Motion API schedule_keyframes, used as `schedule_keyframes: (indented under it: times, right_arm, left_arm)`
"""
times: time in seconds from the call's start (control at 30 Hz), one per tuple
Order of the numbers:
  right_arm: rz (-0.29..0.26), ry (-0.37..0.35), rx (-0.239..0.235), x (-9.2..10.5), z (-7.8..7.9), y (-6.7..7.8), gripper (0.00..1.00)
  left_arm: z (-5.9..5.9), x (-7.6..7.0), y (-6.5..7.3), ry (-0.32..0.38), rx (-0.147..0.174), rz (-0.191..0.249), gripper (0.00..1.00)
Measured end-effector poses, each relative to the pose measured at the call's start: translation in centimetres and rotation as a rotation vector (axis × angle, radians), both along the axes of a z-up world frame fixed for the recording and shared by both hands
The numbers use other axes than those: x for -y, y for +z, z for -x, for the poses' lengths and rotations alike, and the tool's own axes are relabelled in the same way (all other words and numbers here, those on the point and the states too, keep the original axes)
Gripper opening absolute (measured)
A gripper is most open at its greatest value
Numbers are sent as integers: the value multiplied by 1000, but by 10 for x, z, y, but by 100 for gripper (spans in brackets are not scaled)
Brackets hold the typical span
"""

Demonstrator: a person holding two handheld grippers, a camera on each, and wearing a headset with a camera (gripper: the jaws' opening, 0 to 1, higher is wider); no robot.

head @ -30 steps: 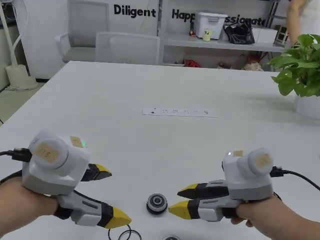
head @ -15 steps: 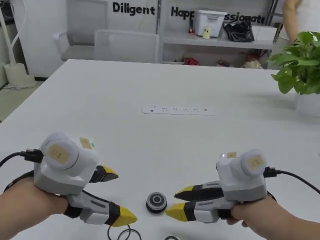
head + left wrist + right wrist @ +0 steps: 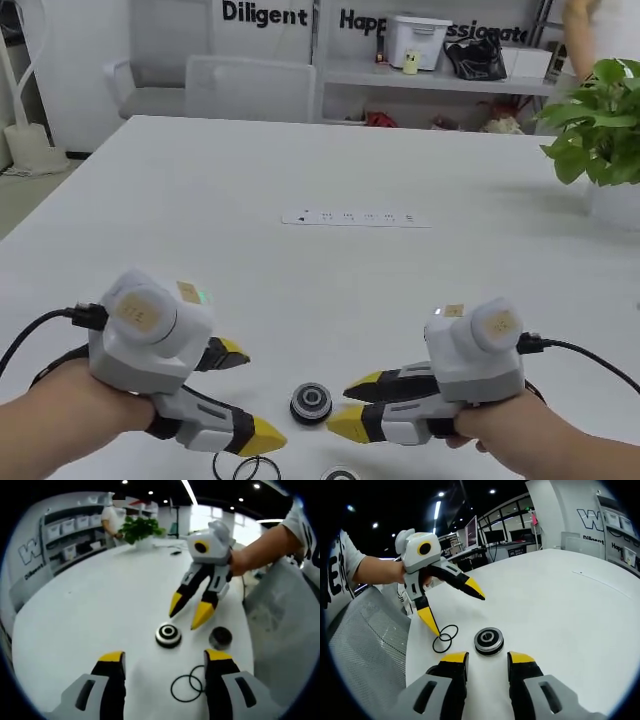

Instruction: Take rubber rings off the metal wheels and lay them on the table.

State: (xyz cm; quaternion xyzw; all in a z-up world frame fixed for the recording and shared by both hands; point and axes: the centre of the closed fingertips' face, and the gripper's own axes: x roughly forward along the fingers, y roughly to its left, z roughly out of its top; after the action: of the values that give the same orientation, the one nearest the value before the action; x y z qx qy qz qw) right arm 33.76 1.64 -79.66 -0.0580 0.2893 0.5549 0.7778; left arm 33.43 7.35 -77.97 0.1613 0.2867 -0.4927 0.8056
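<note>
1. So far, two rubber rings (image 3: 187, 687) lie by our left gripper (image 3: 165, 656), its jaws wide and empty.
2. The metal wheel (image 3: 489, 641) just ahead of our right gripper (image 3: 487, 656), part-open and empty, looks unstripped.

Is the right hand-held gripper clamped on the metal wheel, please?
No, the right hand-held gripper is open, and the metal wheel lies on the table ahead of its tips.

Wheel (image 3: 312, 402) on table (image 3: 300, 170) between left gripper (image 3: 258, 395) and right gripper (image 3: 343, 405).
</note>
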Motion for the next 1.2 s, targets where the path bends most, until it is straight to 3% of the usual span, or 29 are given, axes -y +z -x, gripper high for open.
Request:
schedule_keyframes:
  times: [0.43,1.2]
  right_arm:
    - [11,11,9,-1,1,-4,26]
    - [10,12,3,-2,2,-7,26]
  left_arm:
    - [-4,12,-6,11,-25,28,58]
    - [-4,31,-8,-12,-33,58,43]
